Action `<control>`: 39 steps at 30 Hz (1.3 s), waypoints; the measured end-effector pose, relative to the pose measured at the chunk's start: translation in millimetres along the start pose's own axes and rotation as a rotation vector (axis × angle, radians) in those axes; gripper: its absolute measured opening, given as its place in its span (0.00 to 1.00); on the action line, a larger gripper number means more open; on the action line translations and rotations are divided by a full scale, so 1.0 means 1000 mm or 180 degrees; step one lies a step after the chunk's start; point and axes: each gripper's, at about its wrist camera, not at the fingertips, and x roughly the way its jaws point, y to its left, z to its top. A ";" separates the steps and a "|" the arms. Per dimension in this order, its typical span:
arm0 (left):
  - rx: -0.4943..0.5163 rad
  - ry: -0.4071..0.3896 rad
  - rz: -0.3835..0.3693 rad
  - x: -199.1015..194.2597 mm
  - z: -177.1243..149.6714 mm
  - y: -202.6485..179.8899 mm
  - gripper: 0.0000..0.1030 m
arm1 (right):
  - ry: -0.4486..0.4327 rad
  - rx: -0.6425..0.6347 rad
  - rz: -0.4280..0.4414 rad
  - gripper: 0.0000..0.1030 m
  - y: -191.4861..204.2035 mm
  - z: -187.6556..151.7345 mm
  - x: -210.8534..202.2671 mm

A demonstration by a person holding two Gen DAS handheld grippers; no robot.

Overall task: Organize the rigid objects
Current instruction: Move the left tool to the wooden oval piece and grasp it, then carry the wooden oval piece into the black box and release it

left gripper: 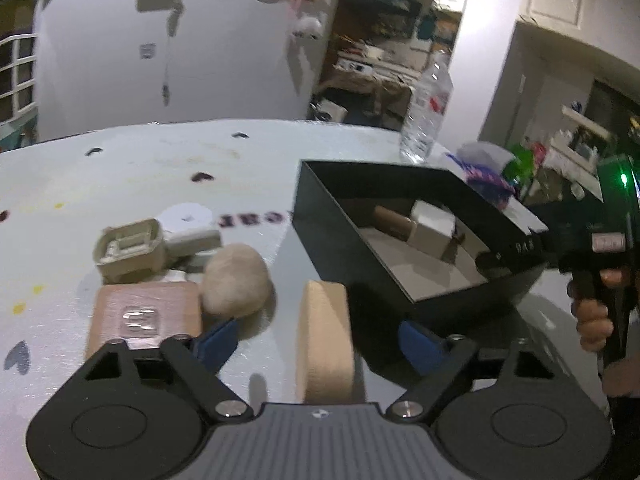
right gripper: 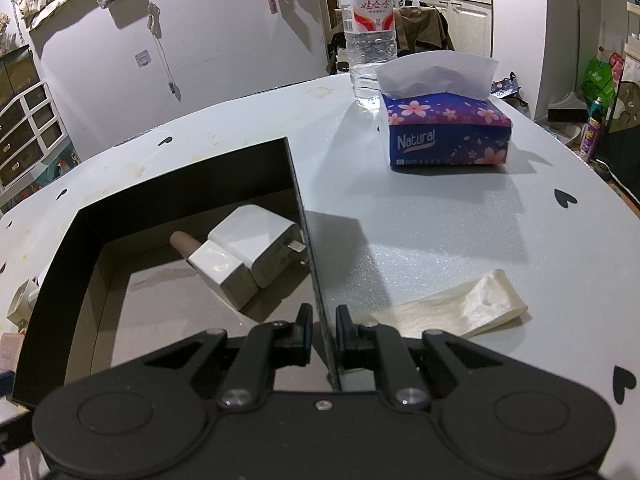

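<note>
The step in hand is judged to be the loading of loose pieces into the black box (left gripper: 404, 240), which is seen tilted in the left view, with its right wall pinched between the fingers of the right gripper (right gripper: 324, 330); in the right view those fingers are pressed onto the thin wall from both sides, one inside the box and one outside; two white chargers (right gripper: 248, 252) and a brown tube (right gripper: 184, 242) are already lodged against the far wall of the box. The left gripper (left gripper: 320, 338) is held with its blue fingers (left gripper: 218, 340) spread wide, and a wooden disc (left gripper: 326, 340) is seen on edge between them; no contact with either finger can be made out, so whether it is carried or merely framed cannot be told. The rest of the pile lies to the left of the box, toward the near side of the table (left gripper: 140, 168): a pale stone (left gripper: 236, 280) just beside the disc, a tan block (left gripper: 140, 316) with a clear tab on it, and a beige connector (left gripper: 130, 250) behind them. Next, the disc would need to be closed on squarely across its flat faces, since the frame is blurred and alignment is uncertain, then lifted over the near wall of the box, which should be kept steady and tilted toward it; the bottle (right gripper: 368, 28) and tissue pack (right gripper: 446, 132) at the far right of the table lie well apart and are not concerned.
</note>
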 end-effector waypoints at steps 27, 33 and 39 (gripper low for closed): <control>0.0241 0.0162 0.0230 0.024 0.006 -0.006 0.26 | 0.0012 -0.0036 0.0008 0.13 0.002 -0.001 0.000; -0.0005 -0.0071 0.0202 0.008 0.010 0.010 0.25 | 0.0013 -0.0042 0.0010 0.13 0.002 -0.001 0.000; -0.0080 -0.0407 0.0038 -0.012 0.041 0.013 0.25 | 0.0013 -0.0047 0.0009 0.13 0.002 -0.001 0.000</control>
